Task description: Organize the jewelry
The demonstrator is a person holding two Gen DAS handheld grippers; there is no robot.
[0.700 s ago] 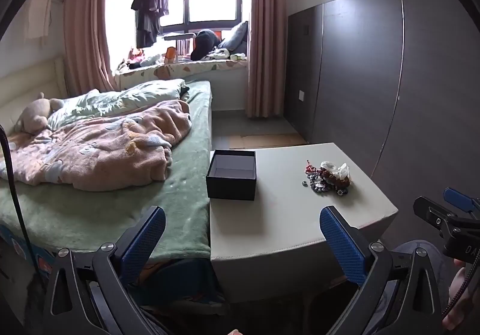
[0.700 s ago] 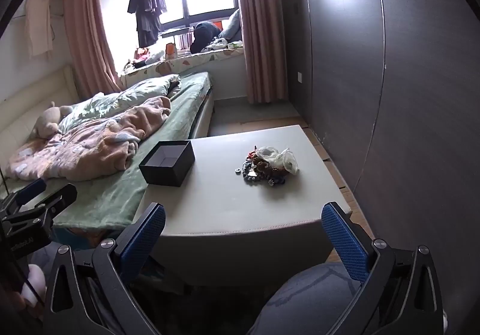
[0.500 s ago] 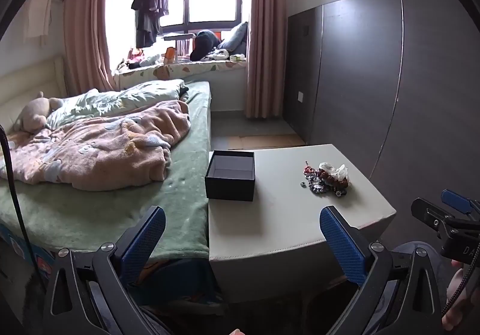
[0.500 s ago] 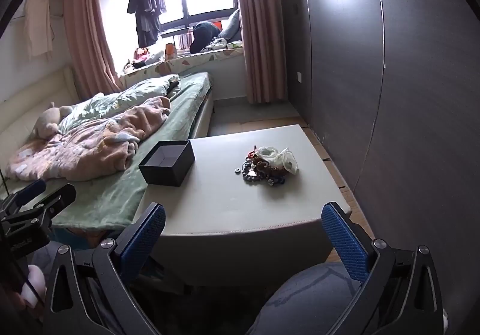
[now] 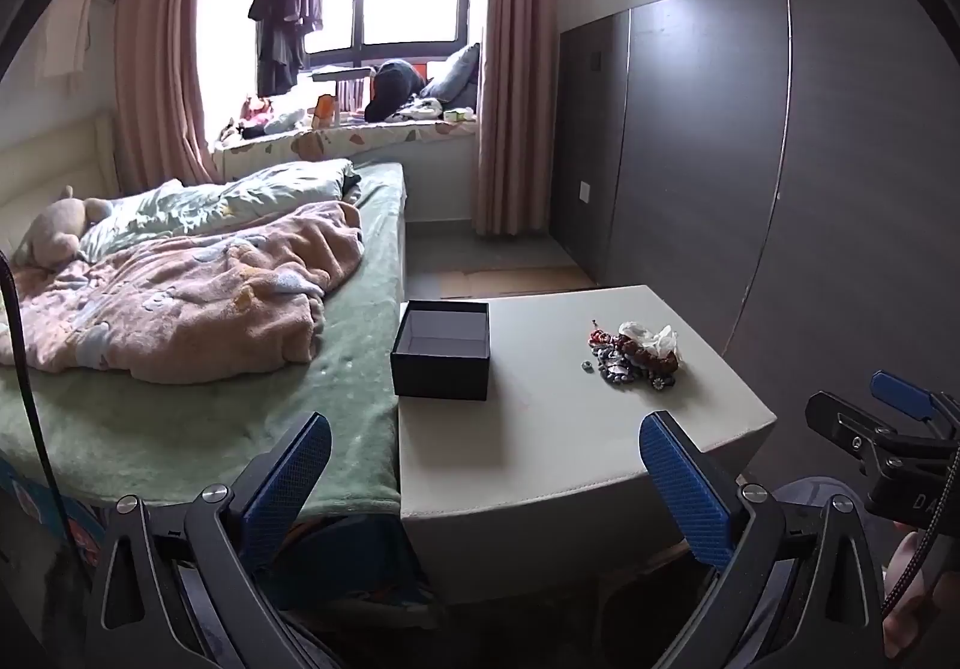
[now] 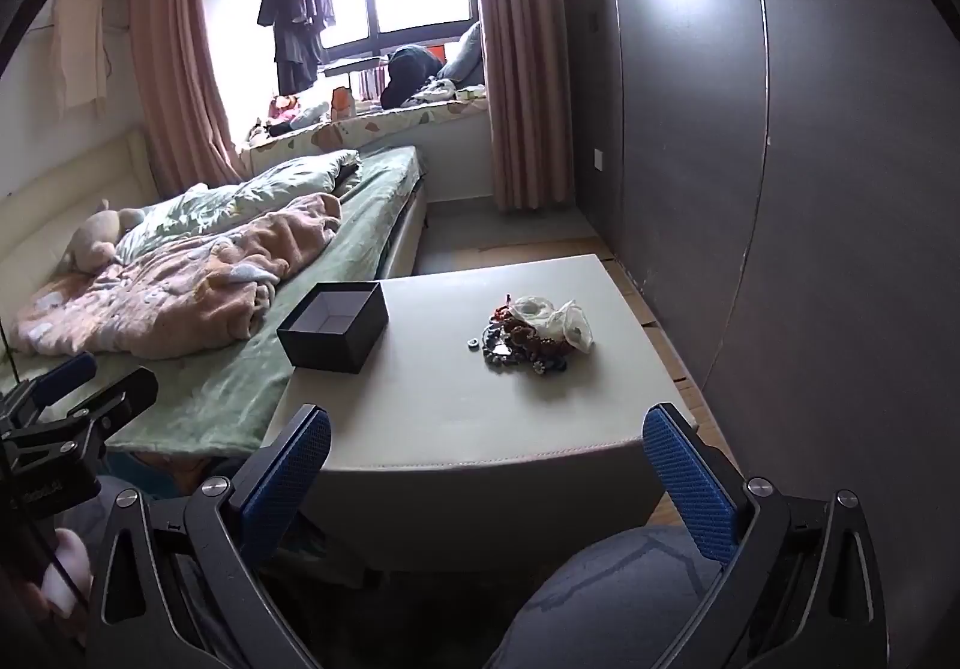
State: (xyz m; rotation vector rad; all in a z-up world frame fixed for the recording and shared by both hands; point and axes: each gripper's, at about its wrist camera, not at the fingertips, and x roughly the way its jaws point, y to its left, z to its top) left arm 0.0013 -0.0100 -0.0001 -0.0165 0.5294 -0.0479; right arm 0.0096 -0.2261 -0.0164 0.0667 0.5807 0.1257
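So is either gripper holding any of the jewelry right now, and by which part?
Nothing is held. Both the left gripper and right gripper have open, empty jaws, short of the jewelry pile.

From my seat both sets of jaws stand wide with nothing between them, short of the near edge of the surface [image 6: 456, 417]. The front half of that top is bare, so I see open room to come in low over the edge. Further in, the open black box [image 6: 336, 330] stands at the left edge, and the jewelry pile [image 6: 528, 336] lies well apart from it to the right, with a clear lane between the two. The bed [image 5: 198, 429] butts against the left side, and the dark wardrobe wall [image 6: 780, 189] closes off the right
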